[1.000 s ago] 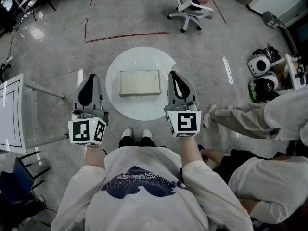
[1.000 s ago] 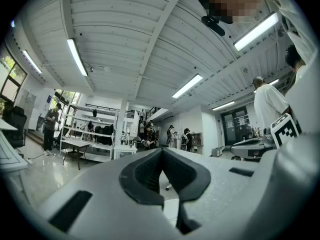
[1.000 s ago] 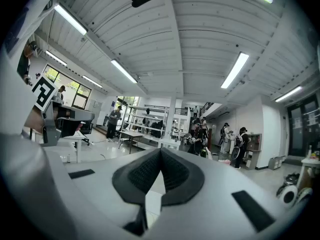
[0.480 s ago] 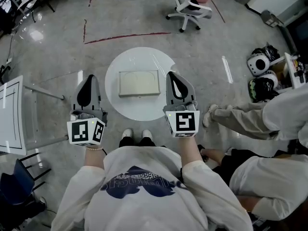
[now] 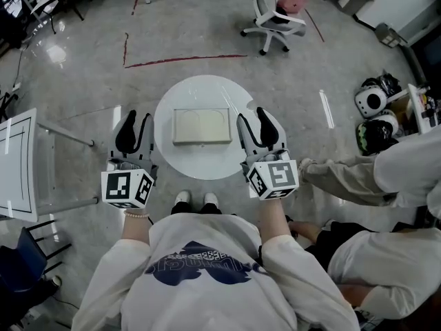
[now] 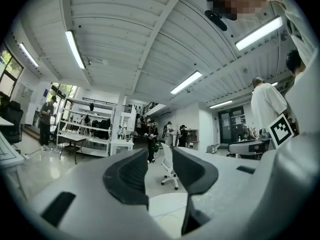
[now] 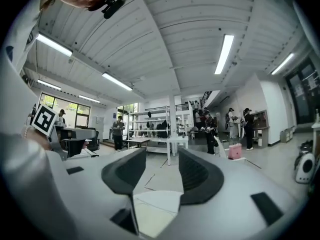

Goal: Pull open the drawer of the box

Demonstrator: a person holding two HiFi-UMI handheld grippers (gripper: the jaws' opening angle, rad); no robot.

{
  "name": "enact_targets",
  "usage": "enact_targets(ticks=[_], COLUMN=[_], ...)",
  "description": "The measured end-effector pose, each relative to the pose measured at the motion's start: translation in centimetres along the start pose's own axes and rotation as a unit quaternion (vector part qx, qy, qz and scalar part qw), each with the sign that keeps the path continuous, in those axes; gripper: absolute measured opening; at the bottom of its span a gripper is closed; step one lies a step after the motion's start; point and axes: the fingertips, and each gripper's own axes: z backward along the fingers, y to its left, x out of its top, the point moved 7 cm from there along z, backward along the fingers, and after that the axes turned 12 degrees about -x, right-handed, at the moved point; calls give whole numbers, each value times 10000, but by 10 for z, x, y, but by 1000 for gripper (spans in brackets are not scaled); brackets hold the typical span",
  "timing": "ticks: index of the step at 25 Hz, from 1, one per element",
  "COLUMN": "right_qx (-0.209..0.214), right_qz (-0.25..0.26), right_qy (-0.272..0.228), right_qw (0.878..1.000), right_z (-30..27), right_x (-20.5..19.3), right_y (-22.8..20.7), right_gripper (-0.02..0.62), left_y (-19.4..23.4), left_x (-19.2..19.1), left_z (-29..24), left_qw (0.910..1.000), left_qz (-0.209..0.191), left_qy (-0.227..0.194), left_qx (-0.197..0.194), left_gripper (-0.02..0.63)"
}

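Observation:
A flat cream box (image 5: 201,126) lies in the middle of a round white table (image 5: 169,154); its drawer looks closed. My left gripper (image 5: 135,128) hovers just off the table's left edge. My right gripper (image 5: 258,124) hovers over the table's right edge, beside the box. Both sets of jaws are opening, with a clear gap and nothing between them. In the left gripper view the jaws (image 6: 160,171) point up across the room, with a bit of the table (image 6: 167,204) below. The right gripper view shows its jaws (image 7: 162,171) apart over the table's edge (image 7: 155,201).
A white office chair (image 5: 272,16) stands beyond the table. A glass-topped side table (image 5: 17,164) is at my left. Seated people (image 5: 372,178) are close on my right, with helmets (image 5: 372,112) on the floor. A red line (image 5: 186,59) marks the floor.
Both grippers' jaws were shut one second ago and now stand apart. Both grippers have shifted slightly forward; the right one has turned a little.

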Motion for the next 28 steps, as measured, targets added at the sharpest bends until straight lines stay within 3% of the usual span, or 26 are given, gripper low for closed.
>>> enact_targets(ticks=[3, 5, 15, 21, 28], right_qx=[-119, -169, -354, -515, -495], right_qz=[-46, -72, -228, -304, -353], right_qy=[72, 106, 441, 1188, 2441], right_qw=[9999, 9998, 9981, 9911, 9678], right_z=[-1, -2, -5, -6, -8], right_x=[-5, -6, -32, -88, -179], right_y=[-6, -8, -6, 1, 22], right_gripper=[241, 253, 255, 255, 255], left_y=[3, 4, 11, 21, 31], left_x=[-6, -8, -23, -30, -41], left_z=[-2, -2, -11, -19, -37], left_qw=[9999, 9998, 9991, 9987, 9981], left_qz=[-60, -46, 41, 37, 72], left_qy=[119, 160, 366, 448, 508], left_qx=[-78, -106, -215, -252, -327], left_gripper=[210, 233, 244, 244, 244])
